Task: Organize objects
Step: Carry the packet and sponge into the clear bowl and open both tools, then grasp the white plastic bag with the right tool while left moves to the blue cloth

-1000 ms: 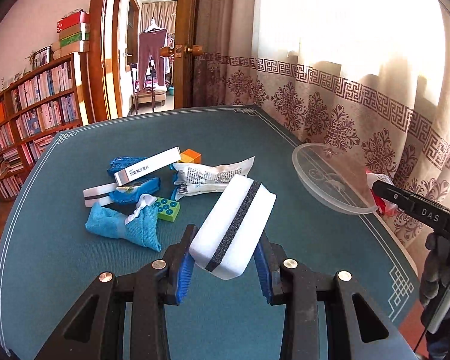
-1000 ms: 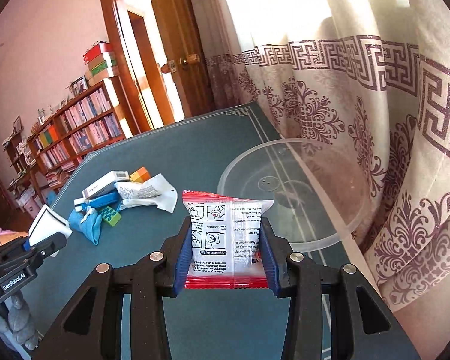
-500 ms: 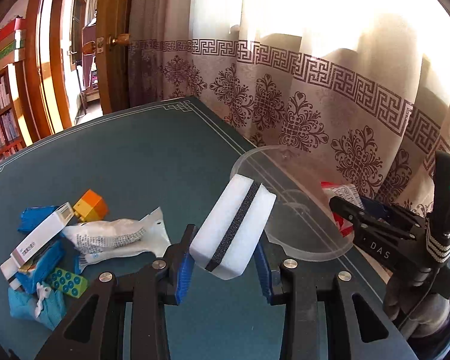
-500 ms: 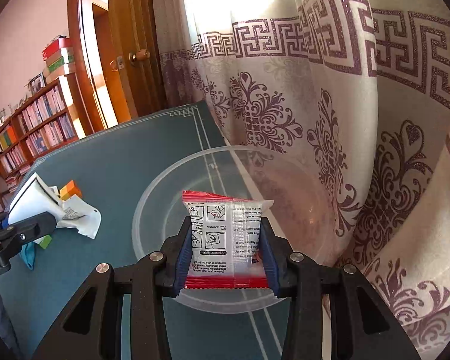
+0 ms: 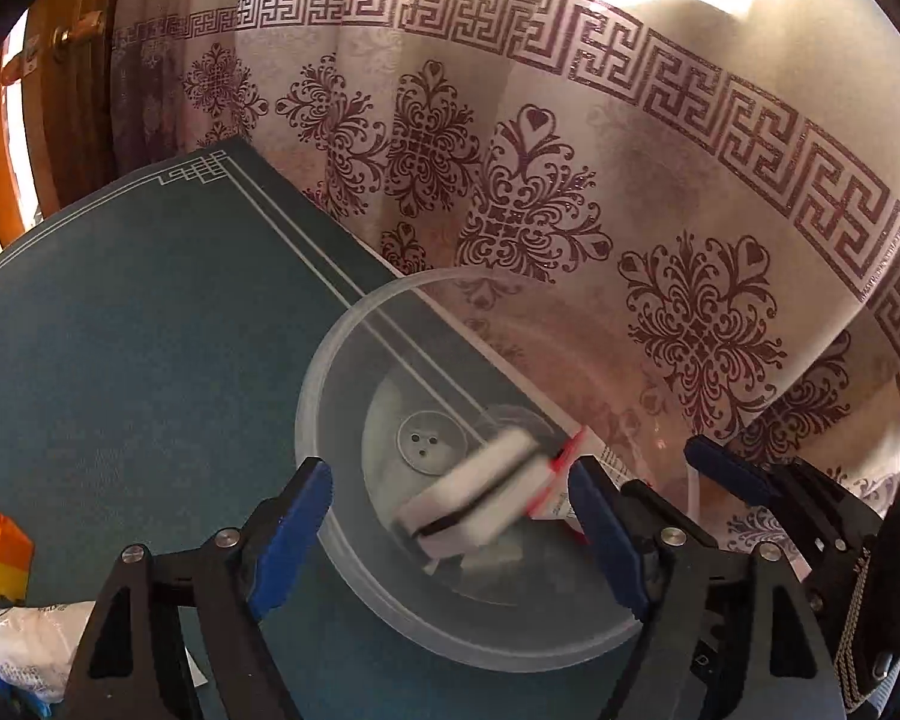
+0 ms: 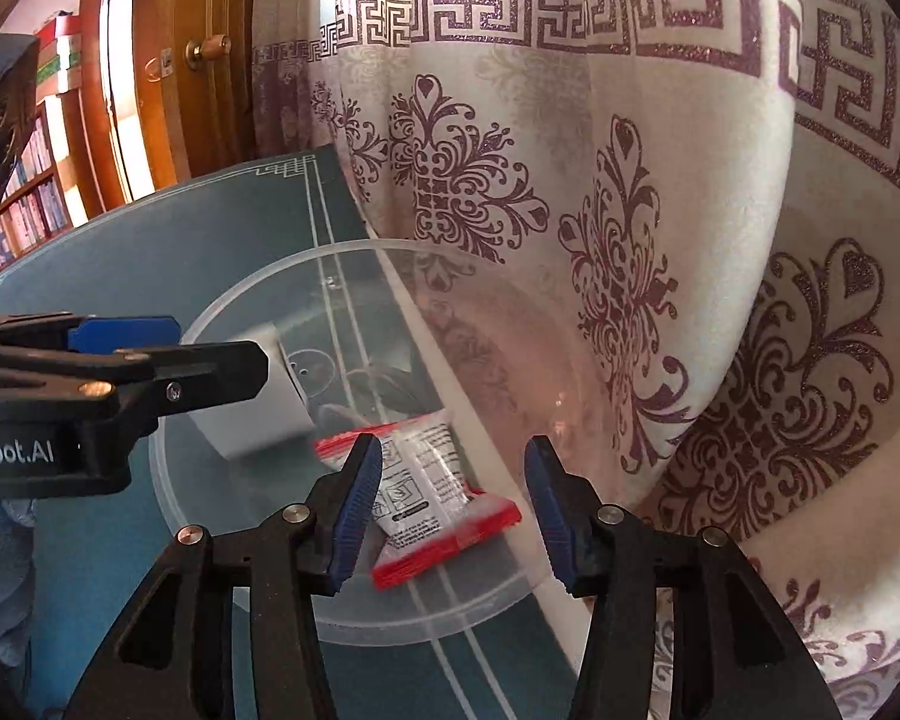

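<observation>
A clear plastic bowl stands at the table's right edge by the curtain. The white sponge with a black stripe is inside it, motion-blurred. The red-edged white packet lies in the bowl beside the sponge. My left gripper is open and empty over the bowl's near rim. My right gripper is open and empty just above the packet. The left gripper also shows in the right wrist view.
The green table runs left. An orange block and a white wrapper lie at the lower left. The patterned curtain hangs close behind the bowl. A wooden door stands at the back left.
Both grippers moved over the bowl and opened. The sponge dropped from the left gripper and the packet from the right one into the bowl.
</observation>
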`<state>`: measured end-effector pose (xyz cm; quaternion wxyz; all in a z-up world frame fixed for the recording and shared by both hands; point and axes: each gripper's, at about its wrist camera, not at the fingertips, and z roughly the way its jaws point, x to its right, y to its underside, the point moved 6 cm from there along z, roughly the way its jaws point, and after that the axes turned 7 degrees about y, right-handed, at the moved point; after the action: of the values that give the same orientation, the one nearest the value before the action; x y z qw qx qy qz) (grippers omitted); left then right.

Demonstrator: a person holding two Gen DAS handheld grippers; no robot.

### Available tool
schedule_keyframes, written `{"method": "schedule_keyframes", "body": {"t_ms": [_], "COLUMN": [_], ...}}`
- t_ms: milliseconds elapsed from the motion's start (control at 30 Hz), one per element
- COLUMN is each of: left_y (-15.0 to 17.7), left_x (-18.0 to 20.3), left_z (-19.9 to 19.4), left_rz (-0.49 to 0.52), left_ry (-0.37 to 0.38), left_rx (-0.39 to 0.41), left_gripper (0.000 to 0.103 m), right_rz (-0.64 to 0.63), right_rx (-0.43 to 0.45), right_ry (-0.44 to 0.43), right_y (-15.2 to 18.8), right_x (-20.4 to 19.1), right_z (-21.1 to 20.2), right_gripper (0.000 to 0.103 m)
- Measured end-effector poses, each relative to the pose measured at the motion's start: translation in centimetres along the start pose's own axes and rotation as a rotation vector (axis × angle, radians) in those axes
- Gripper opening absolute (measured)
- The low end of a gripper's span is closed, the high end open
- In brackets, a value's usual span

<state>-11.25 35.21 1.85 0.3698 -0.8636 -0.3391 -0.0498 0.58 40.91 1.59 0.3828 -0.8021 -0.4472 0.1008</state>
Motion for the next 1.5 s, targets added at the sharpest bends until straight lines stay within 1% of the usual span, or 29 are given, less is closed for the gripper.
{"method": "schedule_keyframes", "body": {"t_ms": [100, 167, 233, 300, 367, 467, 533, 600, 700, 800, 900, 1033, 1100, 1167, 1267, 1367, 1500], "left_y": [-0.1, -0.4, -0.6, -0.7, -0.4, 0.3, 1.2, 2.0, 3.2, 4.4, 6.0, 8.4, 9.5, 10.5, 11.7, 12.1, 12.9], "left_x": [-1.2, -1.5, -1.5, -1.4, -1.4, -1.8, -2.3, -3.3, -5.4, -7.9, -10.6, -13.6, -14.6, -15.4, -16.1, -16.0, -16.5], "left_z": [-0.4, -1.4, -2.5, -3.5, -4.2, -5.3, -6.6, -7.5, -9.6, -12.1, -14.2, -16.5, -17.3, -17.8, -18.5, -18.9, -19.1], "left_rz": [-0.081, -0.087, -0.073, -0.067, -0.075, -0.077, -0.093, -0.131, -0.205, -0.276, -0.341, -0.440, -0.483, -0.534, -0.583, -0.599, -0.606], "left_ry": [-0.019, -0.061, -0.110, -0.154, -0.183, -0.234, -0.272, -0.299, -0.353, -0.436, -0.536, -0.636, -0.671, -0.682, -0.686, -0.673, -0.653], "left_rx": [-0.045, -0.052, -0.058, -0.060, -0.073, -0.107, -0.133, -0.158, -0.174, -0.183, -0.204, -0.226, -0.232, -0.235, -0.228, -0.220, -0.218], "left_gripper": [0.084, 0.084, 0.085, 0.088, 0.089, 0.089, 0.089, 0.089, 0.089, 0.089, 0.089, 0.089, 0.089, 0.089, 0.089, 0.089, 0.089], "right_rz": [-0.040, -0.040, -0.030, -0.025, -0.017, -0.005, -0.007, -0.015, -0.027, -0.074, -0.085, -0.128, -0.156, -0.187, -0.189, -0.190, -0.226], "right_rx": [-0.013, -0.036, -0.071, -0.088, -0.116, -0.167, -0.183, -0.203, -0.229, -0.216, -0.244, -0.262, -0.268, -0.262, -0.272, -0.278, -0.276], "right_ry": [0.047, 0.047, 0.022, -0.005, -0.044, -0.115, -0.149, -0.200, -0.271, -0.289, -0.329, -0.383, -0.412, -0.425, -0.451, -0.483, -0.514], "right_y": [-0.1, -0.3, -0.9, -1.5, -2.0, -2.2, -2.3, -2.7, -3.5, -4.0, -4.2, -4.3, -4.4, -4.5, -4.3, -4.7, -5.1], "right_x": [-0.2, -0.2, -0.5, -1.1, -1.7, -2.8, -3.5, -4.4, -5.9, -7.7, -9.3, -11.3, -12.4, -12.9, -13.0, -13.6, -15.4], "right_z": [-1.1, -1.9, -2.5, -3.2, -3.5, -3.9, -4.5, -4.8, -5.0, -4.9, -4.1, -3.1, -2.7, -2.5, -2.5, -2.5, -3.1], "right_gripper": [0.051, 0.051, 0.051, 0.051, 0.052, 0.054, 0.056, 0.061, 0.061, 0.061, 0.061, 0.061, 0.061, 0.061, 0.061, 0.061, 0.061]}}
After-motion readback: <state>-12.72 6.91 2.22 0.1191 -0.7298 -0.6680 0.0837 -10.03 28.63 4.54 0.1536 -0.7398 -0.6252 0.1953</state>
